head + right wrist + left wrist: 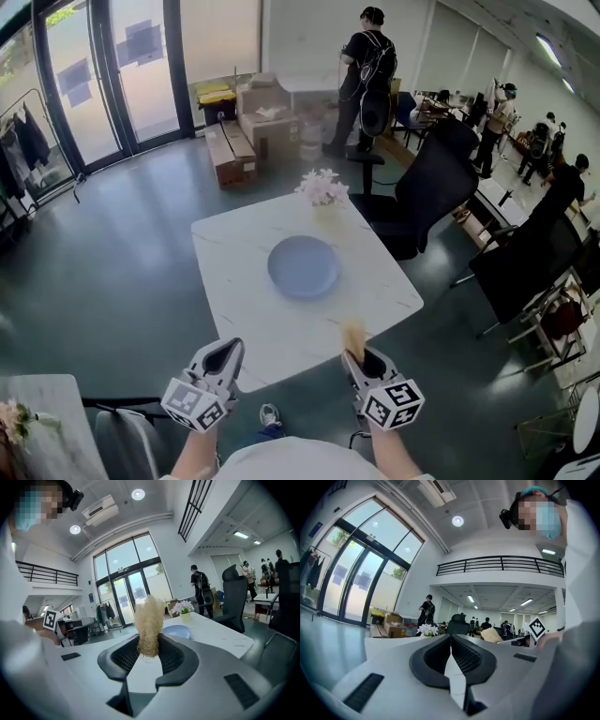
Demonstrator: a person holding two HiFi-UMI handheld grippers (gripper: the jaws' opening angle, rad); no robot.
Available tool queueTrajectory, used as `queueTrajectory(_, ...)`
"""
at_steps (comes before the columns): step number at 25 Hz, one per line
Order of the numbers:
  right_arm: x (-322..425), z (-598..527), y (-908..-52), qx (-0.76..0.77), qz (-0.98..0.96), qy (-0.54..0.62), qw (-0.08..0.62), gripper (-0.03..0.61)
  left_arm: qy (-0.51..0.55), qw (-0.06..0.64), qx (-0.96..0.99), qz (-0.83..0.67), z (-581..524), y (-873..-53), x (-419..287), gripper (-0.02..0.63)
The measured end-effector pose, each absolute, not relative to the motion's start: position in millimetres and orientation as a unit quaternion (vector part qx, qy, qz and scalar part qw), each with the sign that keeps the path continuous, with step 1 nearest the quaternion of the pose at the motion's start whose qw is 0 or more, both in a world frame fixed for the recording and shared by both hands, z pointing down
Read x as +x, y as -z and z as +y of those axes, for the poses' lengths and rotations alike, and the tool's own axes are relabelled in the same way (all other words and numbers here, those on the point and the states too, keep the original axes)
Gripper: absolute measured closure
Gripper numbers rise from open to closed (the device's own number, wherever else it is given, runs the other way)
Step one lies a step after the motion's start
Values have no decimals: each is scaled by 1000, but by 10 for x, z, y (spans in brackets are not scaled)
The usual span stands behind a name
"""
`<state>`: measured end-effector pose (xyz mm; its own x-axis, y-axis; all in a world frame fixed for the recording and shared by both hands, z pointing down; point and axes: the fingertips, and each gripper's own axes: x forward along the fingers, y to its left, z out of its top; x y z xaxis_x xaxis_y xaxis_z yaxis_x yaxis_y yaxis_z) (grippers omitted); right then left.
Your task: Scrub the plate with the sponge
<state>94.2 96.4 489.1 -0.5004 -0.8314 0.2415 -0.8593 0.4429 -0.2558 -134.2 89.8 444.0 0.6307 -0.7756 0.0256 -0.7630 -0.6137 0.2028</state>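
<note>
A pale blue plate [304, 266] lies in the middle of the white square table [246, 328]; the same plate [177, 631] shows past the right jaws. My right gripper [356, 345] hovers over the table's near edge, shut on a tan fibrous sponge [149, 626] that sticks up between its jaws; the sponge [353, 336] looks blurred from above. My left gripper [225, 353] is at the near left edge of the table, shut with nothing in it [451, 645]. Both grippers are short of the plate.
A small vase of pink-white flowers [322, 190] stands at the table's far edge. Black office chairs [429, 192] stand to the right of the table. Cardboard boxes [246, 131] and a standing person [366, 80] are farther back. Another white table [42, 422] is at lower left.
</note>
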Motion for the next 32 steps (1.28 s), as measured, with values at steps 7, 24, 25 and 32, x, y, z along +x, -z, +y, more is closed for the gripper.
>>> queueTrajectory(7, 702, 610, -4931, 534, -827, -175, 36, 457, 36, 101, 912, -395, 395, -4467, -1595, 581)
queueTrajectory(24, 675, -359, -5038, 532, -826, -185, 39, 457, 22, 117, 917, -382, -659, -4662, -1452, 581)
queueTrajectory(25, 674, -430, -5034, 527, -828, -186, 39, 457, 21, 117, 915, -385, -727, -4663, -1439, 580)
queueTrajectory(32, 781, -900, -5056, 515, -834, -193, 41, 457, 11, 115, 911, -396, -1267, -4636, -1298, 580)
